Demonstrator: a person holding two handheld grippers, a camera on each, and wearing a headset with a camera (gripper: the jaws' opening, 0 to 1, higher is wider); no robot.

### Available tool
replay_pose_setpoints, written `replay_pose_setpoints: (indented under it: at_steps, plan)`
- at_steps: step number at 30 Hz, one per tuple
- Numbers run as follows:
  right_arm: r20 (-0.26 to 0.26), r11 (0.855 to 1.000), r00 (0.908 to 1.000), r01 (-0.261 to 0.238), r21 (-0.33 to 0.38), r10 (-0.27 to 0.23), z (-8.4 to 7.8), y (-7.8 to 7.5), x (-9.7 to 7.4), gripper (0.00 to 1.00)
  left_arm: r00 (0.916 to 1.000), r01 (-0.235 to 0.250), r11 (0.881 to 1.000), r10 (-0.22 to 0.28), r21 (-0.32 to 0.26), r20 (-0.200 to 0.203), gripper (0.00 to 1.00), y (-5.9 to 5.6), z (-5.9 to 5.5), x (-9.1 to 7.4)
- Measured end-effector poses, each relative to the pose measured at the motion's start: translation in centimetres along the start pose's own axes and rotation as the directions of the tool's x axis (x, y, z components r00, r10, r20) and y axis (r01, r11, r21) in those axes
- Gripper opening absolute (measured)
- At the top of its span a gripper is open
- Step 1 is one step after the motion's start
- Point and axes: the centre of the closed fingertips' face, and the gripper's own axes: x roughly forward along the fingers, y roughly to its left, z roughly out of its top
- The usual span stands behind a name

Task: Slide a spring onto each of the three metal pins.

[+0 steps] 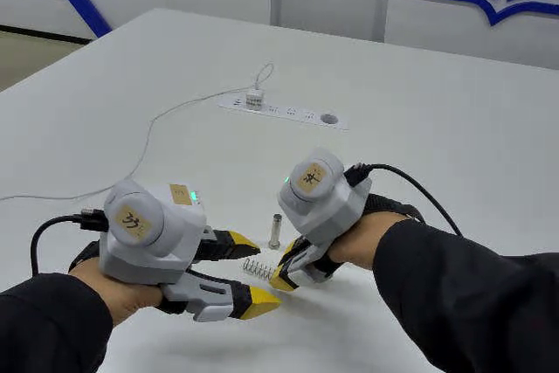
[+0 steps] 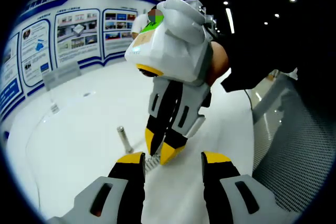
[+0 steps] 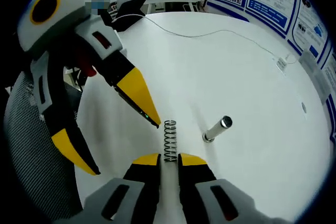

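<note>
The head view looks forward and down over the white tabletop (image 1: 410,128) from above. The left gripper view looks low and close at the right tool (image 2: 161,153), while the right gripper view faces the left tool (image 3: 125,148). All three views share the spring (image 3: 169,140) and the pin (image 1: 276,231).

The right tool (image 2: 160,153) grips a spring (image 2: 151,162) on the table (image 2: 68,145) near an upright pin (image 2: 124,139).
</note>
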Motion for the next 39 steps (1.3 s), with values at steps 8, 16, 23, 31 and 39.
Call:
replay_pose_setpoints:
  at_steps: [8,16,23,31,39]
  plan:
    - [-0.007,1.000,1.0000,0.001,0.006,-0.001,-0.4,0.1,0.1,0.12,1.0000,-0.001,1.000,0.001,0.002,-0.006,0.44,0.0,-0.1,0.0]
    - [-0.014,1.000,0.9998,-0.015,-0.016,0.015,-0.8,0.5,-1.3,0.11,0.9999,0.000,1.000,0.000,0.006,-0.011,0.43,-0.1,-0.2,0.0]
    - [-0.024,0.997,0.9987,-0.046,-0.069,0.045,-1.3,1.6,-3.2,0.11,0.9996,0.008,1.000,-0.007,0.022,-0.028,0.43,-0.3,-0.4,0.2]
    - [-0.027,0.983,0.9961,-0.087,-0.164,0.083,-1.1,3.1,-5.7,0.11,0.9989,0.026,0.999,-0.024,0.046,-0.039,0.41,-0.7,-0.5,0.4]
    - [-0.056,0.969,0.9915,-0.127,-0.213,0.117,-1.3,4.1,-6.4,0.11,0.9981,0.055,0.996,-0.053,0.075,-0.031,0.32,-1.4,-0.3,0.5]
